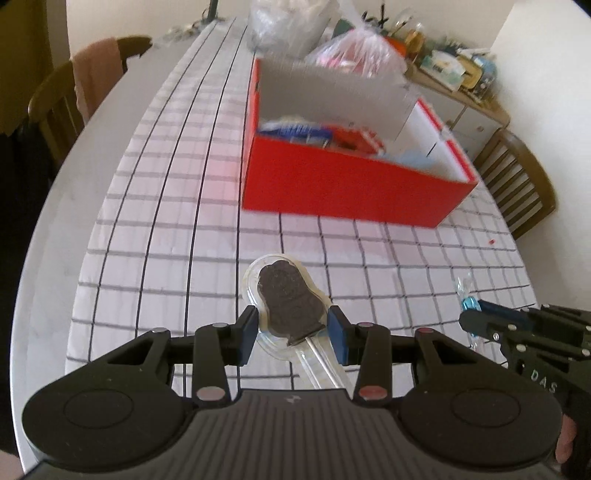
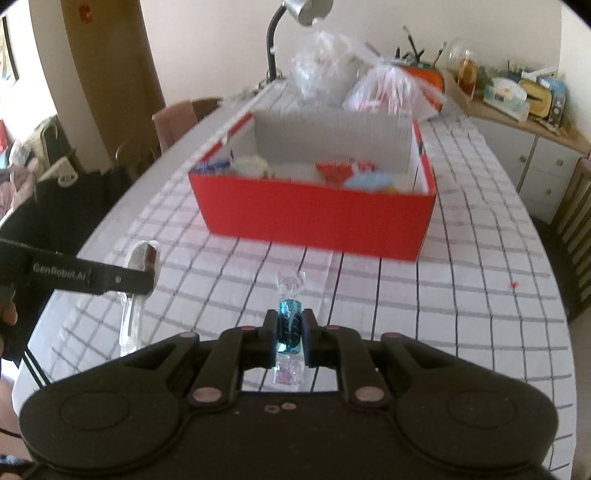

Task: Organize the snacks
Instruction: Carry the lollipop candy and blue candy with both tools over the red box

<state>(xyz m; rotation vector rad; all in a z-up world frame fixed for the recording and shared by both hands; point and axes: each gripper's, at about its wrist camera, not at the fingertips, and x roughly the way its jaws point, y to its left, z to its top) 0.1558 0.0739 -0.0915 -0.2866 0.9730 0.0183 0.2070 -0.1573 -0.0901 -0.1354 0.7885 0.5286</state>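
Note:
My left gripper (image 1: 293, 332) is shut on a chocolate lollipop in clear wrap (image 1: 290, 304), held above the checked tablecloth (image 1: 166, 221); its stick runs back under the jaws. In the right wrist view my right gripper (image 2: 289, 334) is shut on a small blue twist-wrapped candy (image 2: 289, 325), also lifted off the cloth. A red box (image 1: 351, 184) with several snack packets inside stands ahead of both grippers. The right gripper with the blue candy (image 1: 469, 304) shows at the right edge of the left wrist view. The left gripper with the lollipop (image 2: 142, 258) shows at the left of the right wrist view.
Clear plastic bags (image 2: 388, 88) sit behind the red box (image 2: 314, 218), with a desk lamp (image 2: 295, 14) beyond. Wooden chairs (image 1: 517, 184) stand at both table sides. A cluttered sideboard (image 2: 517, 99) lines the right wall. A tiny red scrap (image 2: 512, 284) lies on the cloth.

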